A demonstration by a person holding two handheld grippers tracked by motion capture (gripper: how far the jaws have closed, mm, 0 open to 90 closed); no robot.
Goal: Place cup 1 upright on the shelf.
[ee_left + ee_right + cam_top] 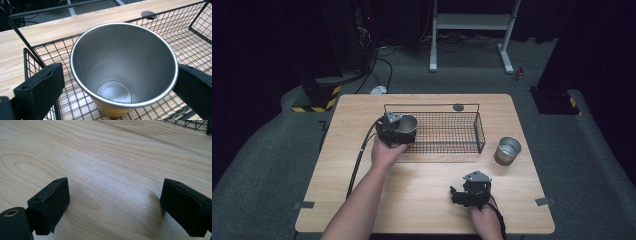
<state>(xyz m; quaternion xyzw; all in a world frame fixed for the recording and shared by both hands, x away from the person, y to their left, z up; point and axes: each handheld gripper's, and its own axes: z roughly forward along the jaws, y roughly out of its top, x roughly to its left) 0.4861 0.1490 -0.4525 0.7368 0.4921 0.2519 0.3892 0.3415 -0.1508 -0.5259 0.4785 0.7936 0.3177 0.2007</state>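
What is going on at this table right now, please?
A person's left hand-held gripper has a steel cup with a tan base between its jaws, over the left end of the black wire basket. The right hand-held gripper hovers open above the wooden table. A second steel cup stands right of the basket.

Bright tabletop, dark surroundings (soft shadows), slight blur

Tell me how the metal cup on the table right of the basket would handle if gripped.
The metal cup looks thin-walled and empty, so probably light and stiff. Its shiny surface may slip between pads. It stands upright on a narrower base, so a sideways nudge could tip it and let it roll.
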